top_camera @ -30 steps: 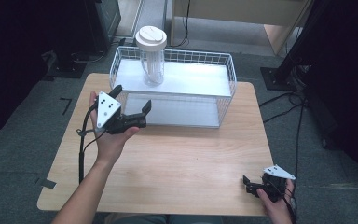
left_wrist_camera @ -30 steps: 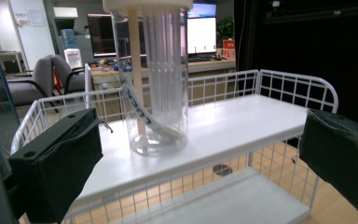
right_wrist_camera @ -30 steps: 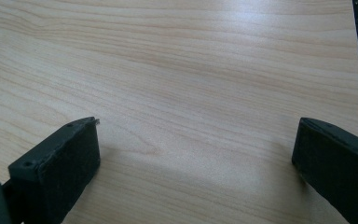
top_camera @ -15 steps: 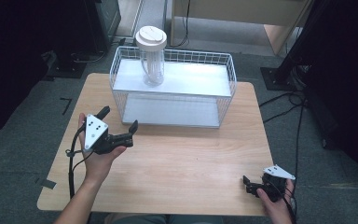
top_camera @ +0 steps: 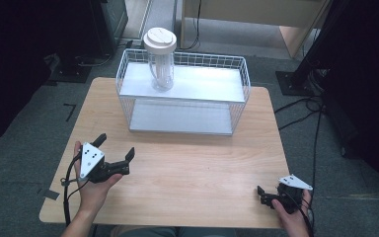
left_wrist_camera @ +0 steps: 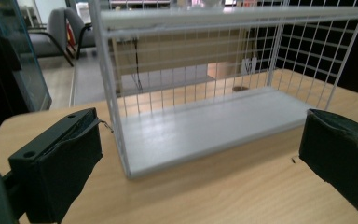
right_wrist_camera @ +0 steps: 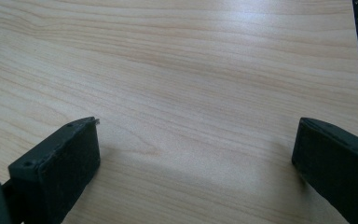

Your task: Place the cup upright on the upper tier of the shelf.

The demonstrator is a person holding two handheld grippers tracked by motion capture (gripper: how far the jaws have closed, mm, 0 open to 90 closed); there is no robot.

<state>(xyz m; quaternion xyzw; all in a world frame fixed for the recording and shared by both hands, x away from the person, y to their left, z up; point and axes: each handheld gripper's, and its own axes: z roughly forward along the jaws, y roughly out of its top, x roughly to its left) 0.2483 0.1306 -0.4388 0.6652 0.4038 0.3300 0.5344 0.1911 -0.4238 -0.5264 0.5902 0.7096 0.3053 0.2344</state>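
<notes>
Worktop (top_camera: 187, 173) of pale wood carries a white wire rack (top_camera: 185, 96) toward its far side, and a clear jar (top_camera: 161, 61) with a white lid stands upright on the rack's upper shelf, near that shelf's left end. The lower shelf of the rack, a white board, lies bare beneath it.

The left claw (top_camera: 114, 145) hovers above the near left part of the worktop, held in a hand (top_camera: 93, 190) that comes in from the bottom edge. Its jaws stand wide apart with nothing between them, and they point toward the rack, which is near but not touching. A grey three-cornered plate sits on top of it and a dark cable trails down past the worktop's edge. In the left gripper view the two black jaws frame the rack's near corner (left_wrist_camera: 121, 135) and its lower shelf; the wire post of that corner rises just beside the left jaw's tip, though whether they touch cannot be told.

The right claw (top_camera: 263, 194) sits low at the near right corner of the worktop, well apart from the rack and the jar. In the right gripper view its jaws are spread wide over bare wood grain, with nothing held, and they throw a soft shadow on the board close under them.
</notes>
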